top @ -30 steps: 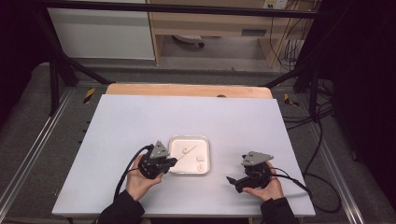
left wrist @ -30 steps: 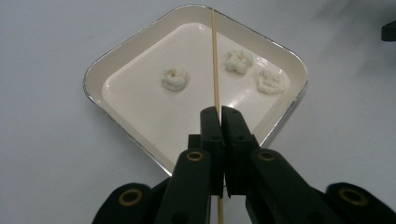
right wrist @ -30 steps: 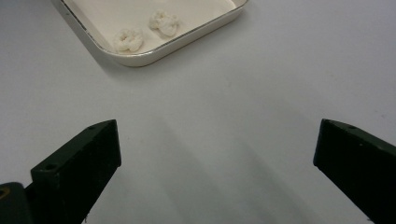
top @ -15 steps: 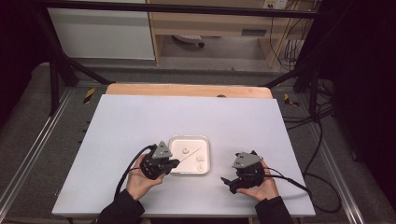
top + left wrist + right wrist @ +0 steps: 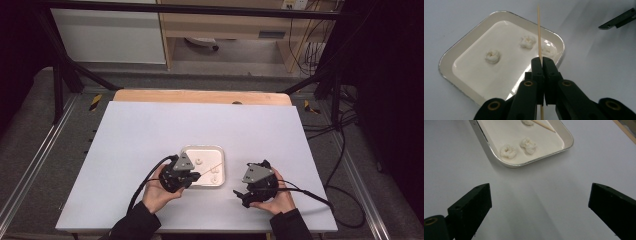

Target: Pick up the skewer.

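Observation:
A small white tray (image 5: pixel 202 147) lies on the table's near half and holds three white crumpled lumps. In the left gripper view, they sit at the left (image 5: pixel 492 56), middle (image 5: pixel 527 41) and right (image 5: pixel 547 50). My left gripper (image 5: pixel 541 61) is shut on a thin wooden skewer (image 5: pixel 539 30), which reaches over the tray (image 5: pixel 466 42) between the middle and right lumps. My left gripper (image 5: pixel 194 176) sits at the tray's near-left edge. My right gripper (image 5: pixel 242 180) stands open just right of the tray. Its jaws (image 5: pixel 540 188) are spread wide over bare table, facing the tray (image 5: pixel 567 138) and two lumps (image 5: pixel 508 151), (image 5: pixel 528 145).
The white table top (image 5: pixel 150 130) has a wooden strip (image 5: pixel 200 96) along its far edge. Metal frame bars and cables (image 5: pixel 340 150) run beside the table. A jaw tip of the right gripper (image 5: pixel 619 21) shows beyond the tray in the left gripper view.
My right gripper has slid left, closer to the tray's right side. The left gripper has held its place with the skewer.

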`<state>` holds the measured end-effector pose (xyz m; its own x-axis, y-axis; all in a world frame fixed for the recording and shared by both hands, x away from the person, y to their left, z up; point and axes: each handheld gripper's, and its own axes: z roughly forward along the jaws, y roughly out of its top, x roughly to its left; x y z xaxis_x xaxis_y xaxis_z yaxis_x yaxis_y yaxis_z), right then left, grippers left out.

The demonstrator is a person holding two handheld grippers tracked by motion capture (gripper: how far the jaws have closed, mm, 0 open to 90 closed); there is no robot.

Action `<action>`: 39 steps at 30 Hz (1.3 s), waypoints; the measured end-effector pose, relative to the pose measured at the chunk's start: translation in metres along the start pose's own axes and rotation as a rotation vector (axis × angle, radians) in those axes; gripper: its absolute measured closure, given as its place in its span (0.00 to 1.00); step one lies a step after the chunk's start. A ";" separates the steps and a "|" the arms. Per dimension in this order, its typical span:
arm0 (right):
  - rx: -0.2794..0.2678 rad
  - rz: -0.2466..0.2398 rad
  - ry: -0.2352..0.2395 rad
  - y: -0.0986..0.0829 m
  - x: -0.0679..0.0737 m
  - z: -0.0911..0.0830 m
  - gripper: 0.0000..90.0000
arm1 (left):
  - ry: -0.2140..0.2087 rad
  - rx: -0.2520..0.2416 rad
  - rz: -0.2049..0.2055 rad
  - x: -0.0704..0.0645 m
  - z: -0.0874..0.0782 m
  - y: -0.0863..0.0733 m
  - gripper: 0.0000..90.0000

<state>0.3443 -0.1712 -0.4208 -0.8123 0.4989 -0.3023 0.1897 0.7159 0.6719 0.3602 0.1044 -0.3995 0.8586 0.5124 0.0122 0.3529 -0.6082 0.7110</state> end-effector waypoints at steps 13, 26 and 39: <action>-0.007 -0.087 -0.016 -0.001 0.003 -0.003 0.15 | -0.050 0.046 0.070 -0.019 0.021 0.022 0.98; -0.016 -0.211 -0.043 -0.005 0.006 -0.006 0.30 | -0.079 0.074 0.126 -0.034 0.035 0.039 0.98; -0.011 -0.352 -0.038 -0.008 0.007 -0.003 0.50 | -0.100 0.086 0.148 -0.044 0.042 0.047 0.98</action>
<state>0.3358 -0.1748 -0.4262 -0.8056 0.2408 -0.5413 -0.1043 0.8417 0.5297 0.3550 0.0282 -0.3966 0.9346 0.3537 0.0388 0.2473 -0.7242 0.6437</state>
